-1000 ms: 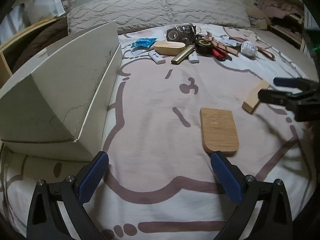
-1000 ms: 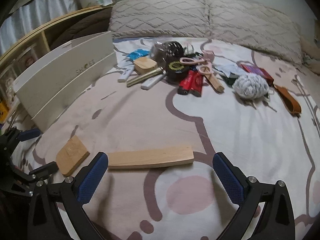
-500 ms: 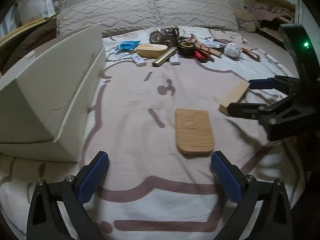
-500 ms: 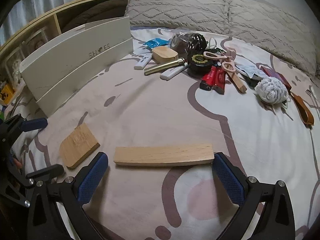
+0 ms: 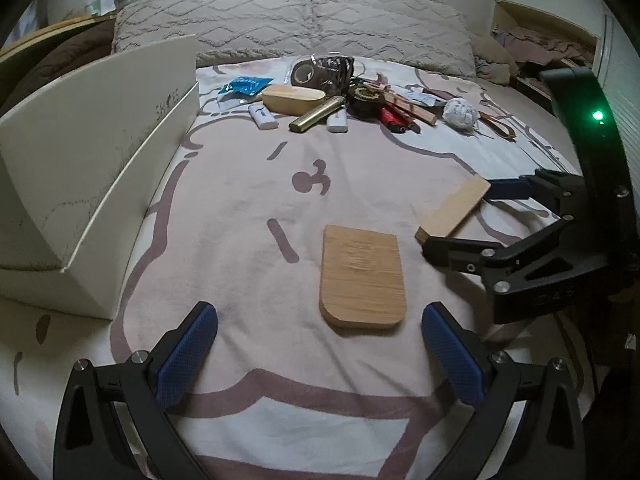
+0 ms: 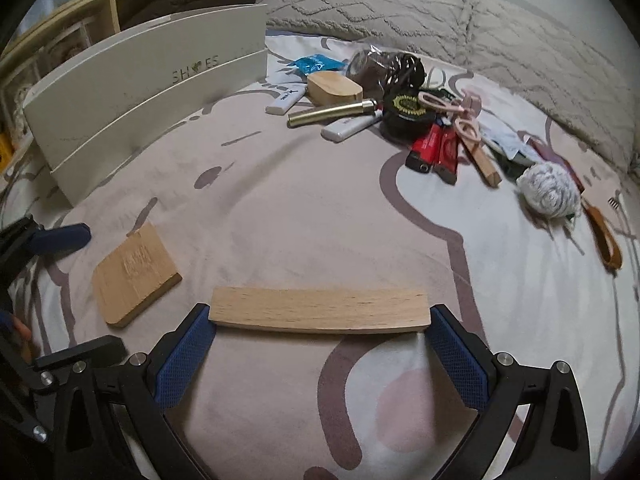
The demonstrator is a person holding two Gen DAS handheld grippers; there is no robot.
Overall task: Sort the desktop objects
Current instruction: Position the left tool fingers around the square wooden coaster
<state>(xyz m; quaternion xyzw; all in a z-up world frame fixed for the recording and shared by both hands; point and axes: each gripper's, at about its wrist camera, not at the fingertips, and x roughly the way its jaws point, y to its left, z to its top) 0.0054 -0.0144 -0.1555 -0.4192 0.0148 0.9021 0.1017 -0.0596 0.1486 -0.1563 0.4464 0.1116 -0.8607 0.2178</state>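
A flat rounded wooden board [image 5: 362,278] lies on the bed just ahead of my open left gripper [image 5: 320,344]; it also shows in the right wrist view [image 6: 134,274]. A long wooden bar [image 6: 318,310] lies crosswise between the fingertips of my open right gripper [image 6: 320,332], its ends at the blue pads [image 6: 188,350]. In the left wrist view the bar [image 5: 454,210] sits between the right gripper's fingers [image 5: 460,246]. An open white shoe box [image 5: 92,152] stands at the left, and shows in the right wrist view [image 6: 136,92].
A pile of small items lies near the pillows [image 6: 376,8]: a wooden case [image 6: 334,87], brass tube [image 6: 332,114], white sticks [image 6: 284,100], black tin [image 6: 406,114], red lighters [image 6: 432,148], yarn ball [image 6: 548,188], blue packet [image 6: 316,63]. A shelf [image 6: 60,20] stands at left.
My right gripper has moved forward so the wooden bar now lies between its pads. My left gripper has drawn back slightly; the flat board sits ahead of it.
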